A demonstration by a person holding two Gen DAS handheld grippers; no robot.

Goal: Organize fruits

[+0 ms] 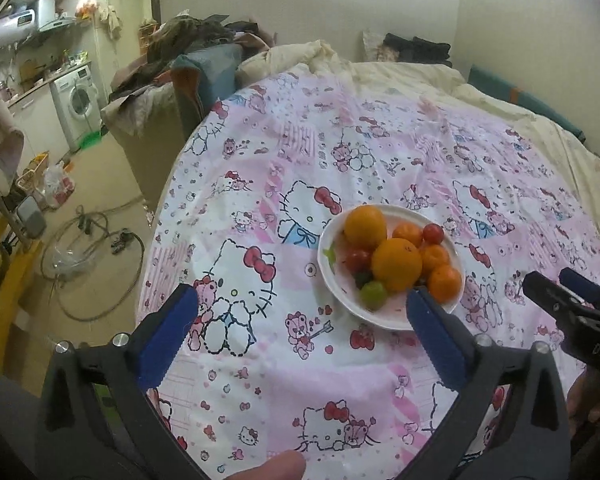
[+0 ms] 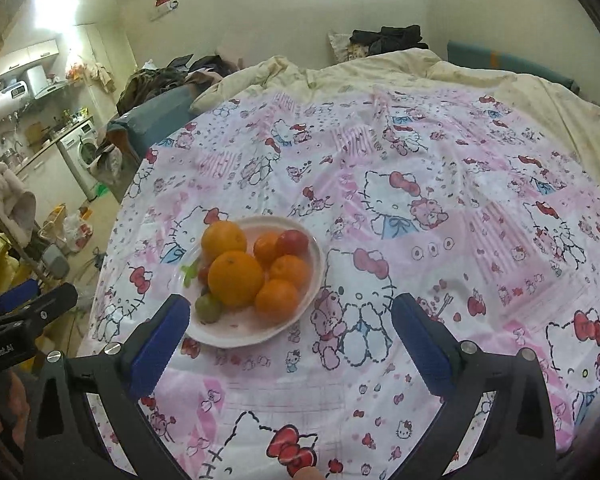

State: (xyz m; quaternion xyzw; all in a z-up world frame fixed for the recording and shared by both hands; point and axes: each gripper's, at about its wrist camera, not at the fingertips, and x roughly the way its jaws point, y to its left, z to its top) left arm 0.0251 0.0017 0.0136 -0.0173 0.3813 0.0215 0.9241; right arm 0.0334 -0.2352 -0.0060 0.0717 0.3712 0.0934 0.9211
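Note:
A white plate (image 1: 384, 316) sits on a pink cartoon-cat cloth (image 1: 260, 184). It holds two big oranges (image 1: 397, 265), several small tangerines (image 1: 444, 283), red cherry tomatoes (image 1: 433, 234) and a green fruit (image 1: 373, 293). My left gripper (image 1: 302, 300) is open and empty, just before the plate, its right finger beside the plate's near rim. In the right wrist view the plate (image 2: 236, 334) with the oranges (image 2: 236, 278) lies ahead to the left. My right gripper (image 2: 290, 310) is open and empty, its left finger near the plate's near edge.
The cloth (image 2: 440, 208) covers a bed with a cream quilt (image 1: 400, 68) behind. The bed's left edge drops to a floor with hoses (image 1: 92, 240) and bags. The right gripper shows at the right edge of the left wrist view (image 1: 572, 300).

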